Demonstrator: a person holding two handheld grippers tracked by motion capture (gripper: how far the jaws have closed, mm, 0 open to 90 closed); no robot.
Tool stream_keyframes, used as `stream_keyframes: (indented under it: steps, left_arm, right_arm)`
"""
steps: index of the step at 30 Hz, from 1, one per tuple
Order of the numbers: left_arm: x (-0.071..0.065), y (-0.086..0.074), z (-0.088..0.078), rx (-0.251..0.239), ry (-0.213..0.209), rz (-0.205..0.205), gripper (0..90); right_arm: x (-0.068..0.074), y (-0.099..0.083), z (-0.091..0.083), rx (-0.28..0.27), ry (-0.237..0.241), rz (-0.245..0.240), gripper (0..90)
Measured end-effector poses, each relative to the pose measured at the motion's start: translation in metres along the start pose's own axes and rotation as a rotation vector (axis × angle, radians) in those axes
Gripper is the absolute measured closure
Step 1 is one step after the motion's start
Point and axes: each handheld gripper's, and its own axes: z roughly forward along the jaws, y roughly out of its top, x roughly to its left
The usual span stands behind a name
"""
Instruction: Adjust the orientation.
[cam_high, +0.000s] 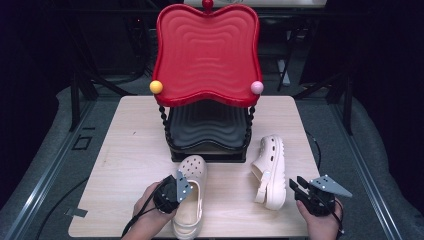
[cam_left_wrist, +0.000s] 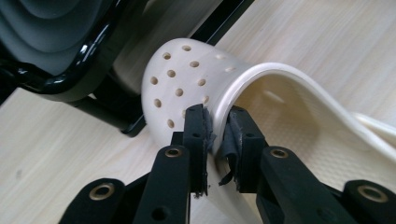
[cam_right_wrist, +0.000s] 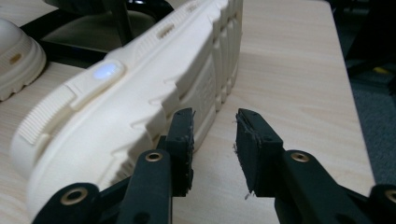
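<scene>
Clog one (cam_high: 191, 200), upright near the table's (cam_high: 125, 150) 6 o'clock edge, toe toward the black tray (cam_high: 210, 130). My left hand-held gripper (cam_left_wrist: 218, 135) pinches its side wall. Clog two (cam_high: 270, 170) lies on its side at 3 o'clock of the first; my right hand-held gripper (cam_right_wrist: 214, 140) stands at its sole, jaws apart, gripping nothing.

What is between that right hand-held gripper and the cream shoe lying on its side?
Nothing visible. The right hand-held gripper stands open just beside the sole of the cream perforated foam clog lying on its side, with bare wooden table between.
</scene>
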Motion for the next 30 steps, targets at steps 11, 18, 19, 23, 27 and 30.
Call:
stream_keyframes:
  steps: [11,18,19,23,27,30]
  left_arm:
    - [0.034,-0.047,-0.037,-0.1,-0.057,-0.176,63.5]
    - [0.057,-0.1,-0.036,-0.103,-0.085,-0.384,61.4]
    - [0.062,-0.105,-0.035,-0.093,-0.085,-0.409,60.5]
    - [0.079,-0.123,-0.029,-0.152,-0.087,-0.58,55.5]
    - [0.083,-0.131,-0.029,-0.16,-0.067,-0.623,54.5]
    - [0.084,-0.132,-0.028,-0.17,-0.057,-0.619,53.2]
  right_arm:
    - [0.039,0.023,-0.014,-0.078,0.093,-0.167,84.7]
    - [0.046,0.019,0.001,0.011,0.108,-0.227,90.0]
    - [0.046,0.019,0.001,0.013,0.102,-0.225,90.0]
    - [0.044,0.017,-0.001,0.001,0.089,-0.207,90.0]
    - [0.04,0.016,-0.004,-0.004,0.08,-0.189,90.0]
    - [0.035,0.015,-0.007,-0.006,0.071,-0.177,90.0]
